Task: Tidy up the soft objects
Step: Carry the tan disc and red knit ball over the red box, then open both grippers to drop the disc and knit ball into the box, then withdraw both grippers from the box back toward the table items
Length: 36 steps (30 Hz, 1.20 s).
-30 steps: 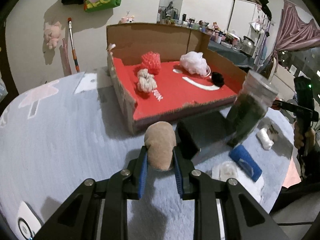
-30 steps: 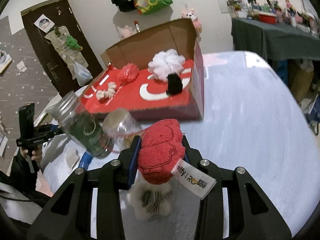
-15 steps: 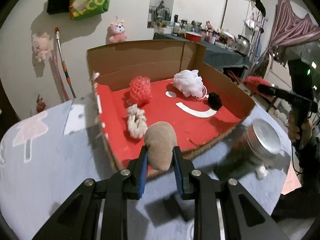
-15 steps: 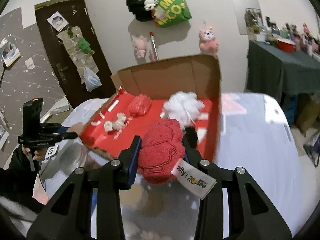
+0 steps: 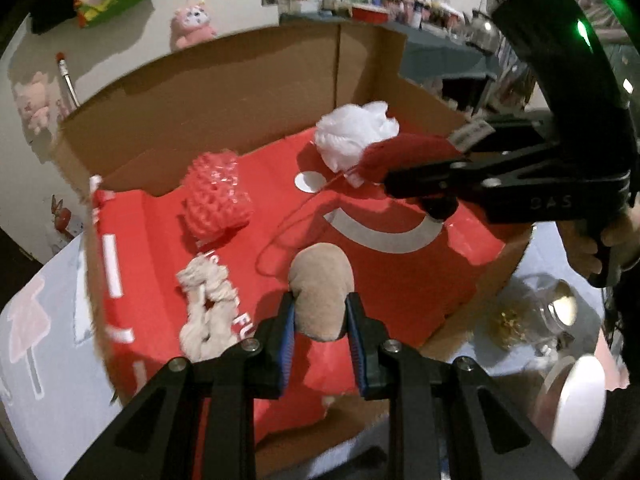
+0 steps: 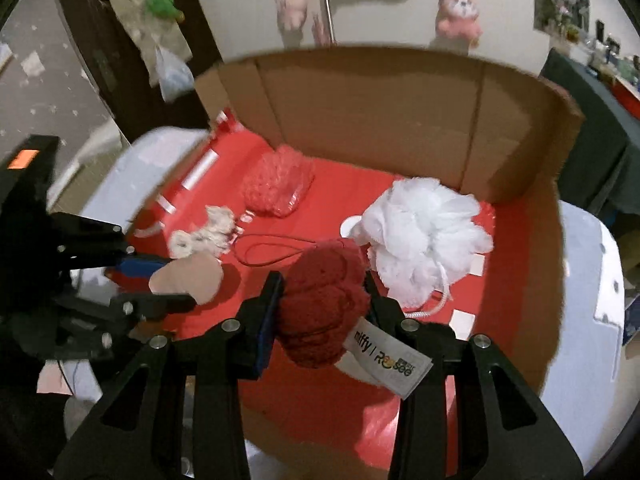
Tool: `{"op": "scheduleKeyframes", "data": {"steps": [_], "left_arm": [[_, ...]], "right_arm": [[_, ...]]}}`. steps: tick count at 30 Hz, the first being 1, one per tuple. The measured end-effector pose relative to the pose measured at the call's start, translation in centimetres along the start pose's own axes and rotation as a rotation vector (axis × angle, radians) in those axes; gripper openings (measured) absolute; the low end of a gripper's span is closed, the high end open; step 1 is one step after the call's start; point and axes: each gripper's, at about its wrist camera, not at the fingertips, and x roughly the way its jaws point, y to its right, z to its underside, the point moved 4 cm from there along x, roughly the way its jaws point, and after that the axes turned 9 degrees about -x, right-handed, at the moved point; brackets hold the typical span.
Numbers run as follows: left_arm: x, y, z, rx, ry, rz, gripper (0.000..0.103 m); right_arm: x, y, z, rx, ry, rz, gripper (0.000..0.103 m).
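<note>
My left gripper (image 5: 321, 322) is shut on a tan plush piece (image 5: 322, 290), held over the red floor of the cardboard box (image 5: 240, 92). Over the same box, my right gripper (image 6: 324, 300) is shut on a dark red plush toy (image 6: 322, 304) with a white label (image 6: 390, 366). Each gripper shows in the other's view: the right gripper (image 5: 416, 178) at the upper right, the left gripper (image 6: 160, 284) at the left. In the box lie a white mesh puff (image 6: 420, 240), a pink-red mesh puff (image 6: 278, 186), a cream knotted rope (image 6: 200, 236) and a thin dark cord (image 6: 272, 252).
The box (image 6: 360, 112) stands on a pale blue tablecloth (image 6: 588, 280). Outside its right wall are a glass jar (image 5: 532, 316) and a round white lid (image 5: 576, 400). A hand (image 5: 600, 248) holds the right gripper's handle. Plush toys hang on the wall behind.
Both grippers have moved forward from the tablecloth to over the box's floor, each still holding its toy. The box now fills both views and the grippers have come close together.
</note>
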Motion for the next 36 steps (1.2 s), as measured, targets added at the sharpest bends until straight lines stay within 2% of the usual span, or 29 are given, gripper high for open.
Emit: {"op": "scheduleKeyframes", "data": {"steps": [5, 12, 19, 22, 29, 34, 36], "left_arm": [[2.3, 0.3, -0.9, 0.016, -0.063, -0.032, 0.026], [4.4, -0.7, -1.8, 0.009, -0.106, -0.068, 0.026], [5.3, -1.8, -2.7, 0.002, -0.096, -0.092, 0.028], [5.3, -2.1, -2.8, -0.001, -0.087, -0.093, 0.03], [4.9, -1.8, -1.9, 0.013, -0.073, -0.096, 0.031], [4.5, -1.5, -2.1, 0.013, -0.068, -0.102, 0.035], [4.7, -1.4, -2.5, 0.013, -0.061, -0.096, 0.04]], "right_arm": [[3.1, 0.3, -0.3, -0.007, -0.105, 0.002, 0.036], [5.8, 0.7, 0.0, -0.016, -0.18, 0.027, 0.036], [6.6, 1.4, 0.2, -0.012, -0.208, 0.038, 0.038], [7.0, 1.9, 0.3, -0.009, -0.211, 0.07, 0.038], [7.3, 2.1, 0.3, -0.013, -0.223, 0.078, 0.038], [7.7, 1.6, 0.1, -0.017, -0.227, 0.076, 0.041], [7.3, 1.5, 0.2, -0.014, -0.226, 0.074, 0.048]]}}
